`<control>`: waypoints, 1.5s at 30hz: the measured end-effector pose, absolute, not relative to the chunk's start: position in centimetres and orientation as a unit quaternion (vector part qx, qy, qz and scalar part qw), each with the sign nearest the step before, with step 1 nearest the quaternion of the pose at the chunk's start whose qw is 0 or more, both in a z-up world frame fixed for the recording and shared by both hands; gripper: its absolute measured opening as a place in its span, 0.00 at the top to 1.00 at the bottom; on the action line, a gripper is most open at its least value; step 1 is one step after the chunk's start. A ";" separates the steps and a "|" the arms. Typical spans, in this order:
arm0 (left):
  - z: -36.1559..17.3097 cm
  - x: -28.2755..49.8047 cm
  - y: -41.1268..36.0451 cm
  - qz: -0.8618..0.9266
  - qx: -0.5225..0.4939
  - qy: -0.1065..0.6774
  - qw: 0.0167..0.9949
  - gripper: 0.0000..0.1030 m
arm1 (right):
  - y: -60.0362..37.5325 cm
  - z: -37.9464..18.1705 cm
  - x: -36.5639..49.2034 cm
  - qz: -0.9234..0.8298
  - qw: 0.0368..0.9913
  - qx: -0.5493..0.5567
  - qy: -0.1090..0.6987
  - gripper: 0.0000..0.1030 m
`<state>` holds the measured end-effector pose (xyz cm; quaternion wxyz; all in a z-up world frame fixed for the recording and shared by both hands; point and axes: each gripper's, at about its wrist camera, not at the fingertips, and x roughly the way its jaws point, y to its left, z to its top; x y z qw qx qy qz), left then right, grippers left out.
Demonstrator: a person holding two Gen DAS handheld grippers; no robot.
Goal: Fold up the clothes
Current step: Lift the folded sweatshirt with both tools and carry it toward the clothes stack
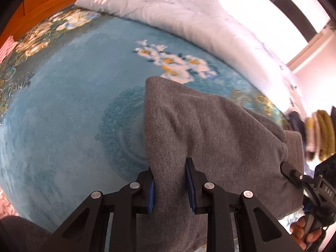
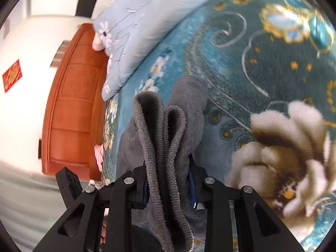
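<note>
The grey garment (image 1: 210,130) is held above the blue floral bed cover (image 1: 63,105). The left hand-held gripper (image 1: 170,185) is clamped on a thick fold of it. The right hand-held gripper (image 2: 169,181) is closed on its bunched ribbed hem (image 2: 159,138). A pale quilt (image 2: 134,25) lies beyond.

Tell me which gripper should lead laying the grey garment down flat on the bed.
Probably left gripper: open teal blanket lies before it. Right gripper pinches the grey garment at its bunched ribbed hem.
</note>
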<state>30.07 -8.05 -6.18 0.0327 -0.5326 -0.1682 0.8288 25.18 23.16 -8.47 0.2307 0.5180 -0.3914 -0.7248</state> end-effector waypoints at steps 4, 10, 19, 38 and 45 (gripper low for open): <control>-3.7 31.9 -6.1 0.839 -0.513 -0.168 0.062 0.75 | 24.6 -5.5 26.5 -0.744 0.239 0.500 -0.375 0.70; 0.6 33.3 -3.0 0.850 -0.491 -0.157 0.107 0.75 | 27.0 0.6 29.3 -0.780 0.240 0.459 -0.353 0.70; 6.9 34.3 2.0 0.858 -0.451 -0.135 0.206 0.74 | 30.4 8.4 35.4 -0.833 0.204 0.382 -0.344 0.70; 16.0 28.7 11.7 0.847 -0.407 -0.088 0.330 0.74 | 38.0 16.8 34.4 -0.867 0.157 0.323 -0.347 0.70; 20.1 25.3 20.4 0.830 -0.396 -0.044 0.392 0.74 | 44.1 21.0 32.3 -0.883 0.140 0.305 -0.328 0.70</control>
